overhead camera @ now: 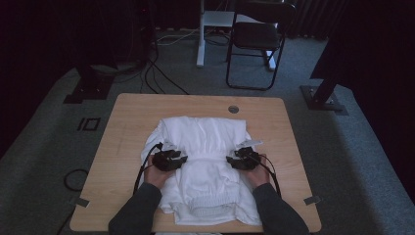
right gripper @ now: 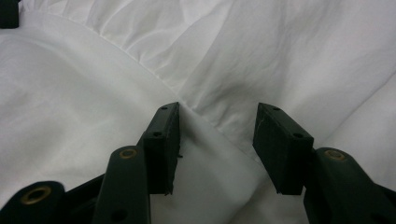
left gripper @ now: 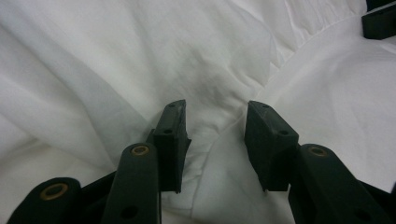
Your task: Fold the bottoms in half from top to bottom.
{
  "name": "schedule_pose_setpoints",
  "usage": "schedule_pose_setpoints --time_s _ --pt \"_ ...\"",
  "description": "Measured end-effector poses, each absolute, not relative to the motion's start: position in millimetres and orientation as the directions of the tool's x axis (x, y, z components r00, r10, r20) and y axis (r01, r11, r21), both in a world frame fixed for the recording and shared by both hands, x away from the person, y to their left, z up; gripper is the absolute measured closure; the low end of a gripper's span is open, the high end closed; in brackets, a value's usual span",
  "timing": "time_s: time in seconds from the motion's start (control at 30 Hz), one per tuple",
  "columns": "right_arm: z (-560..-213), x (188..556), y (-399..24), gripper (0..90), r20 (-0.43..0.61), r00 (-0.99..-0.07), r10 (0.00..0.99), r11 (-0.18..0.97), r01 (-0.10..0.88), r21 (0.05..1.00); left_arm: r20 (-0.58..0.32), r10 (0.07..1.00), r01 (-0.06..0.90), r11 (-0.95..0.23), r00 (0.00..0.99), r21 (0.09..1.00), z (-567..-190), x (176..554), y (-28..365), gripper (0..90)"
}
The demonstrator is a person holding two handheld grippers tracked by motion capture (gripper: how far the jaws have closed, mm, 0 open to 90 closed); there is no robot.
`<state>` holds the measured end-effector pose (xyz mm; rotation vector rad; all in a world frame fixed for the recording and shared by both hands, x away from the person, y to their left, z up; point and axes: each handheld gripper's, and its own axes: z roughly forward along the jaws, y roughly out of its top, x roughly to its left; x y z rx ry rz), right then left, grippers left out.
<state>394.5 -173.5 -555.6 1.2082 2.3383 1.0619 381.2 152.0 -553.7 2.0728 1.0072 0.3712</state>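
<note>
1. A white, crumpled cotton garment (overhead camera: 205, 166) with a ribbed hem lies on the light wooden table (overhead camera: 122, 142), spread from the table's middle down to its near edge, where the ribbed hem sits.
2. The left gripper (overhead camera: 175, 157) rests on the garment's left side, about halfway up the cloth, held in the person's left hand (overhead camera: 155, 175).
3. In the left gripper view its black jaws stand apart, with a seam and a fold of the white cloth lying in the gap; the pads do not press on the cloth.
4. The right gripper (overhead camera: 237, 159) rests on the garment's right side, level with the left one, in the person's right hand (overhead camera: 258, 175).
5. In the right gripper view its jaws gape as well, a ridge of cloth running between them, unpinched.
6. Beyond the garment, near the table's far edge, is a small round grey grommet (overhead camera: 233, 109).
7. A black folding chair (overhead camera: 257, 41) stands on the grey carpet well beyond the table.
</note>
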Motion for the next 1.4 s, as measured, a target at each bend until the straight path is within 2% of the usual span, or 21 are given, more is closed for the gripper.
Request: schedule_pose_setpoints --time_s 0.23,0.43,0.6,0.7,0.77,0.8,0.83,0.93,1.1,1.17,1.27,1.3,1.4 --pt "-556.8 369.3 -168.9 50.2 0.058 -0.611 0.789 0.383 0.564 0.732 -0.07 0.762 0.528 -0.377 0.644 0.761 -555.4 351.7 155.0 59.0" --pt "-557.2 356.9 -166.8 50.4 0.054 -0.622 0.781 0.393 0.557 0.732 -0.092 0.744 0.544 -0.392 0.662 0.742 -551.4 340.9 160.4 58.4" --pt "-558.2 353.4 -167.6 50.5 0.053 -0.635 0.771 0.398 0.546 0.737 -0.037 0.761 0.505 -0.393 0.648 0.768 -531.4 344.9 166.8 52.2" --pt "-558.5 353.4 -168.1 50.5 0.054 -0.636 0.769 0.398 0.543 0.739 -0.022 0.845 0.507 -0.3 0.535 0.808 -506.2 369.5 187.6 47.2" --pt "-558.8 353.4 -168.2 50.6 0.056 -0.637 0.769 0.395 0.543 0.741 -0.03 0.885 0.531 -0.251 0.464 0.809 -499.0 389.3 199.3 45.1" --pt "-558.8 353.4 -168.2 50.6 0.056 -0.637 0.769 0.395 0.543 0.741 -0.03 0.885 0.531 -0.251 0.464 0.809 -499.0 389.3 199.3 43.8" --pt "-559.0 353.5 -168.4 50.5 0.058 -0.638 0.768 0.394 0.541 0.743 -0.044 0.911 0.563 -0.216 0.411 0.798 -498.3 408.7 207.4 43.8" --pt "-559.6 353.7 -169.1 50.6 0.059 -0.642 0.764 0.393 0.537 0.746 -0.034 0.927 0.598 -0.212 0.373 0.773 -504.2 432.2 212.1 39.8" --pt "-559.9 353.7 -169.6 50.6 0.061 -0.645 0.762 0.392 0.535 0.749 -0.069 0.922 0.662 -0.22 0.381 0.717 -524.3 458.0 208.7 39.2" --pt "-560.0 353.7 -169.8 50.6 0.061 -0.645 0.762 0.393 0.534 0.748 -0.064 0.919 0.674 -0.236 0.389 0.7 -530.0 463.3 206.6 41.8" --pt "-560.0 353.8 -169.8 50.8 0.06 -0.645 0.762 0.393 0.533 0.749 -0.036 0.917 0.673 -0.263 0.396 0.691 -531.8 464.7 208.0 72.0" --pt "-559.9 353.7 -169.7 50.8 0.061 -0.644 0.762 0.393 0.535 0.748 -0.046 0.92 0.671 -0.25 0.39 0.698 -530.2 463.8 210.3 77.7" --pt "-559.7 354.0 -169.6 51.1 0.059 -0.645 0.762 0.395 0.535 0.747 -0.035 0.93 0.659 -0.232 0.366 0.716 -525.4 459.1 218.6 83.1"
